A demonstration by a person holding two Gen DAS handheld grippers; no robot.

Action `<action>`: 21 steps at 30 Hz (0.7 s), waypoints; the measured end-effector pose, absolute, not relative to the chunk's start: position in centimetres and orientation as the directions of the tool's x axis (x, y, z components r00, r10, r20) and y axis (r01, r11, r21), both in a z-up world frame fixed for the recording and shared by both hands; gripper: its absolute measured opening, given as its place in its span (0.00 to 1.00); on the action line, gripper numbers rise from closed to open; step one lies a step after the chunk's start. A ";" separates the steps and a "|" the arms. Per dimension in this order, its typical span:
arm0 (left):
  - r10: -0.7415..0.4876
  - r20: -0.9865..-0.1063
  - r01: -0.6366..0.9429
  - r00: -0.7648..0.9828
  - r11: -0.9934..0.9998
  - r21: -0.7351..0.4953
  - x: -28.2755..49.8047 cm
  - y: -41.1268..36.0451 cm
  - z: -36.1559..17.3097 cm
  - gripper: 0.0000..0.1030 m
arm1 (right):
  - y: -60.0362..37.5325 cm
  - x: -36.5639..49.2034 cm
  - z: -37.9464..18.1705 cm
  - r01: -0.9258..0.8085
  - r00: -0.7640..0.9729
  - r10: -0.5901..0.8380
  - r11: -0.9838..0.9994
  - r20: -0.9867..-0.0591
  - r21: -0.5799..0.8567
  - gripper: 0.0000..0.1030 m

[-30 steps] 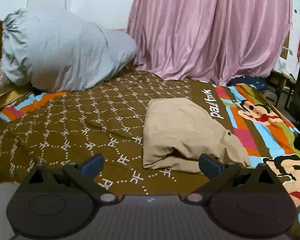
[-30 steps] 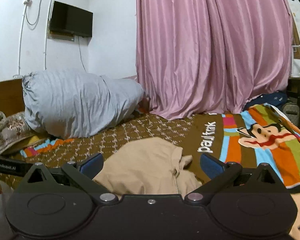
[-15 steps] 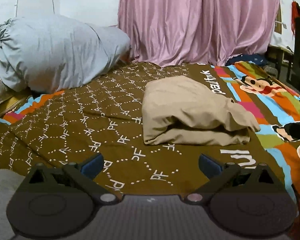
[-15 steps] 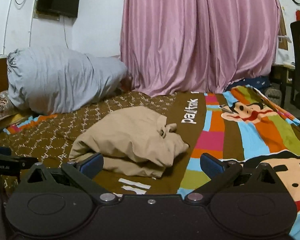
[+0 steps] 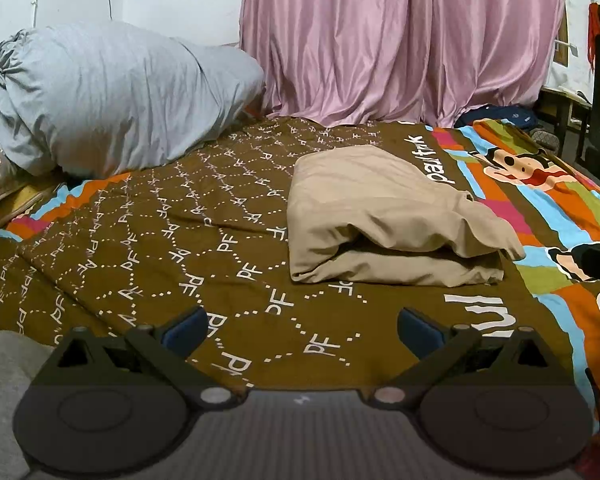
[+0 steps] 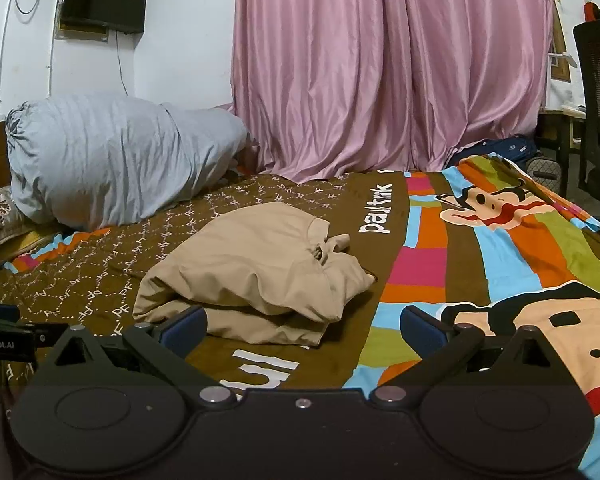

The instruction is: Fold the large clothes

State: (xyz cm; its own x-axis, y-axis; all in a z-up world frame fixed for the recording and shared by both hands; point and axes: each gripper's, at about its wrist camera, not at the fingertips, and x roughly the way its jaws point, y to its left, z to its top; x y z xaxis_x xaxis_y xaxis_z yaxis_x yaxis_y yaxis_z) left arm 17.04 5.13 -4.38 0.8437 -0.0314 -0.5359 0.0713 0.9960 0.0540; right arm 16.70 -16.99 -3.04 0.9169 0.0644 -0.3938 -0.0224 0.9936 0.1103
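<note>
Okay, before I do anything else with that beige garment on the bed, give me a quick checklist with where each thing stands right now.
1. Left hand-held gripper open and empty: ok.
2. Right hand-held gripper open and empty: ok.
3. Beige garment released, lying on the bedspread: ok.
4. Fold tidy: not ok, a loose flap bunches at one end and the layers gape.
5. Grey bundle apart from the garment: ok.
6. Fold finished underneath: cannot tell.
</note>
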 end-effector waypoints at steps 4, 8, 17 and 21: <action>-0.031 -0.536 0.072 0.843 0.996 0.055 17.0 5.1 -4.4 0.99 | -17.0 16.7 -3.1 -0.022 0.916 0.066 0.993 -0.396 0.114 0.99; -0.032 -0.541 0.073 0.840 0.996 0.055 17.1 5.1 -4.5 0.99 | -17.1 16.6 -3.1 -0.021 0.915 0.066 0.993 -0.398 0.116 0.99; -0.040 -0.575 0.075 0.818 0.997 0.037 17.4 5.3 -4.7 1.00 | -17.2 16.7 -3.2 -0.017 0.913 0.066 0.992 -0.402 0.125 0.99; -0.032 -0.581 0.065 0.813 0.997 0.036 17.5 5.3 -4.7 1.00 | -17.1 16.7 -3.2 -0.016 0.913 0.066 0.992 -0.403 0.125 0.99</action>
State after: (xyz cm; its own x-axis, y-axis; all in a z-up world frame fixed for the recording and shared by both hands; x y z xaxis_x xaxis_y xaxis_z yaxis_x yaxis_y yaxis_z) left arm 17.50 5.33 -4.69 0.8131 -0.0322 -0.5813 0.0653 0.9972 0.0361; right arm 16.71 -17.13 -3.16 0.9128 0.0657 -0.4031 -0.0160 0.9920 0.1255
